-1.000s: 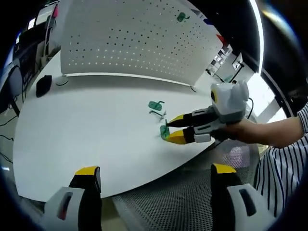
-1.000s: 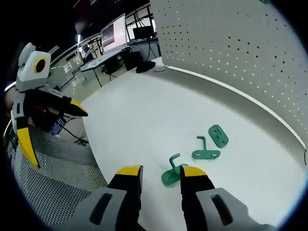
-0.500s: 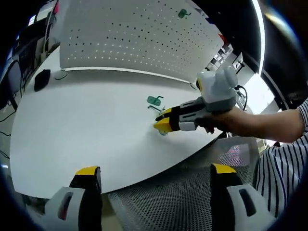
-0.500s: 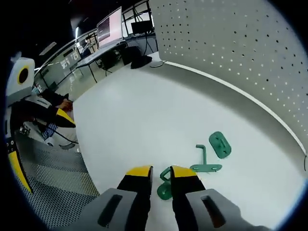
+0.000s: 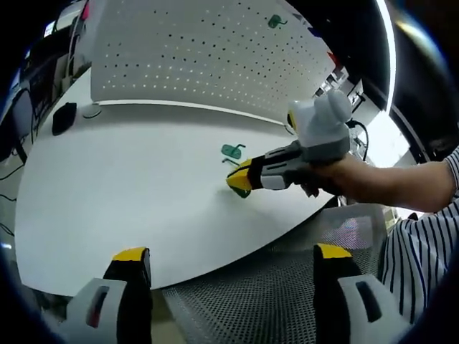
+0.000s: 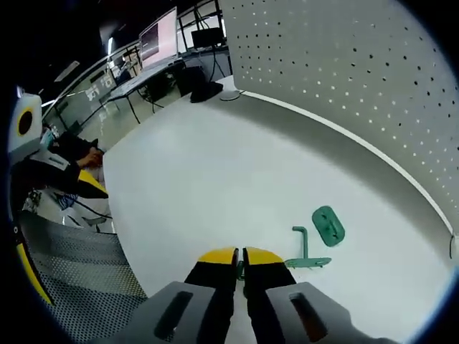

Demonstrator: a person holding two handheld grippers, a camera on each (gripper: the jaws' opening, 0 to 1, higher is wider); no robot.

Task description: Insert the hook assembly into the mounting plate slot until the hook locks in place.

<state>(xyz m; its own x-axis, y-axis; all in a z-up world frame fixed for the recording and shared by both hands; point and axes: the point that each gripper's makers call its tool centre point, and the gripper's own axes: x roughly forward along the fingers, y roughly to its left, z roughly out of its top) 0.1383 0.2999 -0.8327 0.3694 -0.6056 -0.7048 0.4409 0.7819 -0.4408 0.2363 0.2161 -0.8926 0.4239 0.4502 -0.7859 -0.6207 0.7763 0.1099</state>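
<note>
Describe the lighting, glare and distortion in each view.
Left gripper view: fisheye bends the white table edge and pegboard into curves; a bright window behind the right hand-held gripper blows out to white. Right gripper view: even light, soft shadows by the green hook and green plate; the far monitor glows, and the edges darken.

Likely lab, pegboard wall, monitors, desks

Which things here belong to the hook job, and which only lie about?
For the job:
- right gripper, shut on a green hook piece
- second green hook
- green plate
- pegboard

Just lying about:
- black object at the far table edge
- monitor
</note>
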